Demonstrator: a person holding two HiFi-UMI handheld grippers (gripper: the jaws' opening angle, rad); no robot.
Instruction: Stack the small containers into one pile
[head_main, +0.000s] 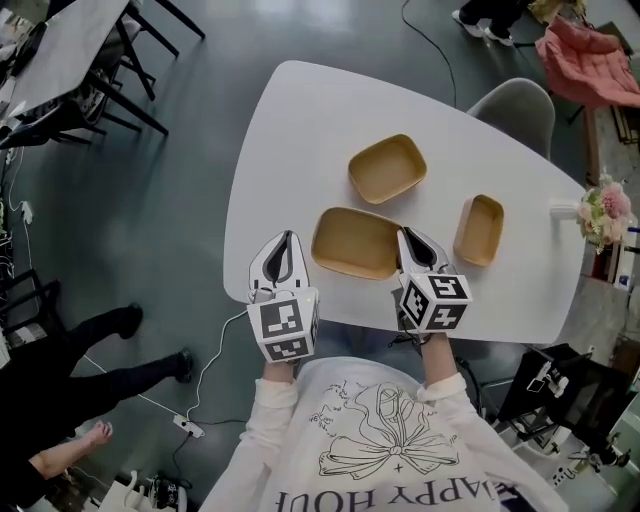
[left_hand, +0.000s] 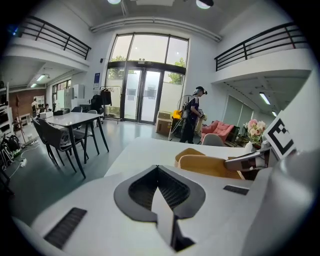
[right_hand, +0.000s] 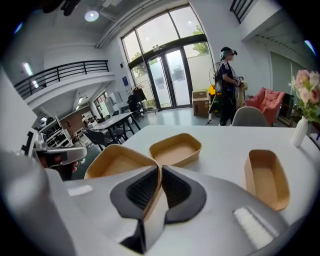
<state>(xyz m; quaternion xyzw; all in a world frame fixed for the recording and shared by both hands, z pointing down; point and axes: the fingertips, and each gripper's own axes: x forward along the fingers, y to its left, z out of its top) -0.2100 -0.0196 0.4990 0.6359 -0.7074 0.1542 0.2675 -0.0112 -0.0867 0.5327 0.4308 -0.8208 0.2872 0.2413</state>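
**Head view:** Three tan, smooth, round-cornered rectangular trays are seen on the white table, open side up with bare floors shown. The large container is laid with its long axis left to right, nearest the person. The medium container is set askew beyond it. The narrow container is pointed away from the person, at the right.

**Left gripper view:** The left gripper is pressed together on nothing.

**Right gripper view:** The large container's rim is pinched by the right gripper.
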